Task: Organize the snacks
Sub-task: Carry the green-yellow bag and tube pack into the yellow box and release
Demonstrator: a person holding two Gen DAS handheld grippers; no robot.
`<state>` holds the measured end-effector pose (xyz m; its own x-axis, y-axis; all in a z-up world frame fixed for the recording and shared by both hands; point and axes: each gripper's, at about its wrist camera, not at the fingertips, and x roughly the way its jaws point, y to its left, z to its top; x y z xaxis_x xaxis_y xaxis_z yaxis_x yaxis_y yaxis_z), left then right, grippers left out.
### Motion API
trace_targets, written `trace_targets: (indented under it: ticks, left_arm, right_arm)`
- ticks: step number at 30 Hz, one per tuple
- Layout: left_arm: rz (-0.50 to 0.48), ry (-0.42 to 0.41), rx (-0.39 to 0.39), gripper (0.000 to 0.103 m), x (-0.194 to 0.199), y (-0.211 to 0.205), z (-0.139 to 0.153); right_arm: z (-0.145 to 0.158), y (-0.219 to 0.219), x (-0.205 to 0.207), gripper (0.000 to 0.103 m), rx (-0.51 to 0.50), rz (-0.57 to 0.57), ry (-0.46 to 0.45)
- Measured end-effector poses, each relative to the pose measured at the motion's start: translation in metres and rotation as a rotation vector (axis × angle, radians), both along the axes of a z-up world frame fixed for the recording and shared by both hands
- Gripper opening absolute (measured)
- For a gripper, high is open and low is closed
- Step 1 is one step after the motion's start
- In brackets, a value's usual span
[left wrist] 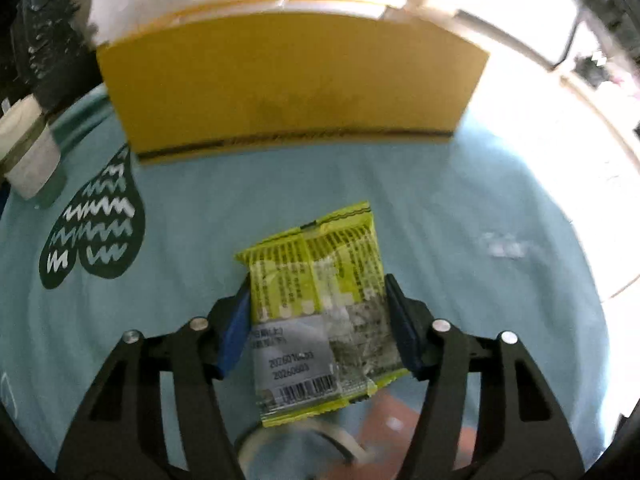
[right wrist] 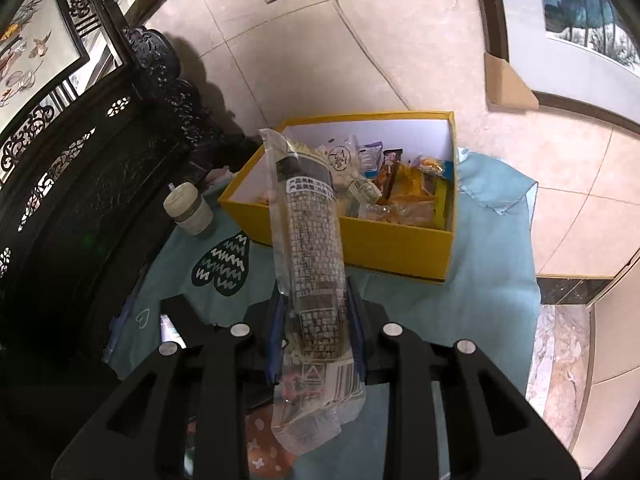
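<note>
A blue cloth point(right wrist: 480, 300) covers the floor, and a yellow box point(right wrist: 400, 248) full of snacks sits on it. The right tongs point(right wrist: 316, 300) squeeze a long clear snack pack point(right wrist: 308, 240) held up before the box. The left tongs point(left wrist: 318, 304) sit around a small green snack pack point(left wrist: 320, 280) on the cloth, maybe just touching its sides.

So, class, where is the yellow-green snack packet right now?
In the left wrist view, the yellow-green snack packet sits between the left hand-held gripper's pads, over the teal cloth.

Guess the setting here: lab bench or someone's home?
Most likely a home, not a lab: tiled floor, dark carved wooden furniture with a framed painting leaning by it. The yellow snack box sits on a teal cloth.
</note>
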<state>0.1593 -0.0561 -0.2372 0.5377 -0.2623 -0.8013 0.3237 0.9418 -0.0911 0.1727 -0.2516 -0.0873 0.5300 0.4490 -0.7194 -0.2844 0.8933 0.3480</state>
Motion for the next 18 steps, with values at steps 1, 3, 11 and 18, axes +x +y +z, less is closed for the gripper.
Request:
trace_targets:
  ticks: [1,3,11,18]
  left_arm:
    - [0.004,-0.01,-0.022,0.062,-0.003,0.004,0.008]
    - [0.023,-0.048,-0.065,0.062,-0.007,0.015,0.031]
    - [0.06,-0.242,-0.054,0.062,0.023,0.032,0.135]
    - [0.071,-0.341,0.046,0.062,0.093,0.025,0.196]
  right_arm:
    - [-0.001,-0.001,-0.001,0.029,0.004,-0.002,0.002]
    - [-0.003,0.0,-0.003,0.029,0.008,0.001,0.002]
    - [0.019,0.012,0.007,0.029,-0.003,0.023,-0.048]
    - [0.056,0.009,0.054,0.029,-0.036,-0.016,-0.087]
